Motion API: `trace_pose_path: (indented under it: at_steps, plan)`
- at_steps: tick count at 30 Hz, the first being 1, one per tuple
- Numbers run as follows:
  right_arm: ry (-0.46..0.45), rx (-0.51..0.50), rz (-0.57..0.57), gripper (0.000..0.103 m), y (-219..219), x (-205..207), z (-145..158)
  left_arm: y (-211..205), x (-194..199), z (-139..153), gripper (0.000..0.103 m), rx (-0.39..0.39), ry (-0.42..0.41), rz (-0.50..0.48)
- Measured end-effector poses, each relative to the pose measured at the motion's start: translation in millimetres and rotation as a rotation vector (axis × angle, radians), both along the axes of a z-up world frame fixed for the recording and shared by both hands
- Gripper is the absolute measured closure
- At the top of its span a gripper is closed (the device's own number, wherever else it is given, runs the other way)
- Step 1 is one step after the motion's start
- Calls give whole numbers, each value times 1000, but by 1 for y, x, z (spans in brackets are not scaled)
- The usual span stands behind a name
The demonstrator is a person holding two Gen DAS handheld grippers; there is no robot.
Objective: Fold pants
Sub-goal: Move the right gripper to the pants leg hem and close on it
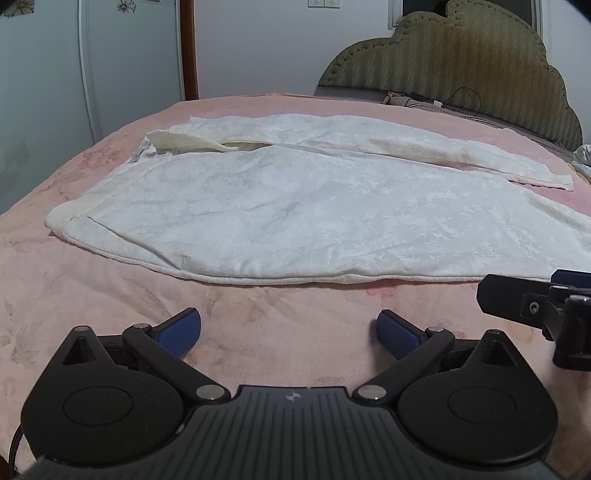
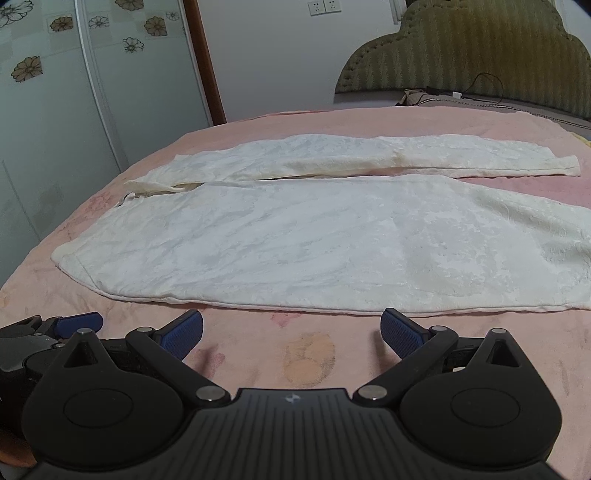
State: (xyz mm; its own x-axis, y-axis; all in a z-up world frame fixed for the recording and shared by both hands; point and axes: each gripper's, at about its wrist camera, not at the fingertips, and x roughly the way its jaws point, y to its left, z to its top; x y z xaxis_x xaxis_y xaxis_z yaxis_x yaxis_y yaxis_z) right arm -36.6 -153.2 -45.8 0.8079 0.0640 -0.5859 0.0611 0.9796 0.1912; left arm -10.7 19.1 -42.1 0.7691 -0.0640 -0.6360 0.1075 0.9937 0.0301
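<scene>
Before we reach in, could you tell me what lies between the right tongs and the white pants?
Only bare pink floral blanket separates the open right tongs from the white pants, in the right wrist view.

Your pants (image 2: 295, 236) lie flat on the bed (image 2: 314, 354), waist to your left, legs running right, one leg behind the other. Both grippers sit before the near leg's edge, left gripper (image 1: 289, 334) beside right gripper (image 2: 291, 334). The headboard (image 2: 480, 48) stands far right, a cable (image 2: 487, 88) seemingly before it.

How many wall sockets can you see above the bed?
2. The wall sockets sit side by side high on the white wall, left of the headboard: one and its neighbour. Others may lie outside the view.
</scene>
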Motion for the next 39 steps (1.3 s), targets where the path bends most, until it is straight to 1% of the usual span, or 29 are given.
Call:
trace_pose_path:
  at_steps: [5,6,7,9,10,12,14,15,17,19,21,24,25,26,27,28,29,30,32,33,34,37,39]
  plan:
    - [-27,-9,22,0,4,-2,3,0,-1,1,0,1,-4,-4]
    - [-45,-11,25,0,4,-4,5,0,-1,3,2,2,-4,-9]
    - [-76,-12,28,0,3,-6,9,0,0,5,4,0,-3,-15]
    - [-166,-20,41,0,0,-13,22,0,2,13,4,-13,-8,-35]
    - [-218,-34,54,0,-2,-15,29,1,3,18,4,-20,-18,-36]
    - [-272,-86,86,0,-4,-11,38,4,6,29,4,-33,-58,-17]
    - [-239,-123,119,0,-8,8,43,8,13,42,3,-31,-103,11]
    - [-216,-115,128,0,-11,19,44,11,17,47,2,-28,-123,25]
    - [-187,-62,148,0,-19,40,46,16,30,56,2,-12,-156,51]
    - [-197,-47,159,0,-22,56,48,23,48,61,2,8,-167,85]
    - [-257,-88,168,0,-21,67,53,30,70,64,2,19,-152,124]
    - [-423,-239,157,0,-13,81,62,40,105,66,2,6,-116,154]
    - [-460,-304,153,0,-10,91,64,43,116,66,2,2,-113,161]
    - [-457,-359,157,0,-6,104,64,44,126,66,2,3,-116,170]
    - [-396,-418,189,0,-2,128,62,45,137,65,2,10,-119,182]
    - [-303,-453,252,0,1,154,58,45,147,63,2,22,-123,193]
    - [-273,-461,289,0,2,171,56,45,155,60,2,40,-127,203]
    - [-272,-459,323,0,2,188,54,44,162,56,2,59,-130,212]
    - [-285,-427,385,0,1,220,55,44,174,46,2,90,-128,226]
    - [-271,-399,423,0,1,236,56,45,179,41,2,94,-122,228]
    - [-221,-351,479,0,1,258,55,46,183,34,2,92,-111,228]
    - [-100,-273,542,0,9,320,50,47,192,16,2,93,-63,211]
    - [-66,-243,556,0,15,355,43,49,194,8,0,84,-46,214]
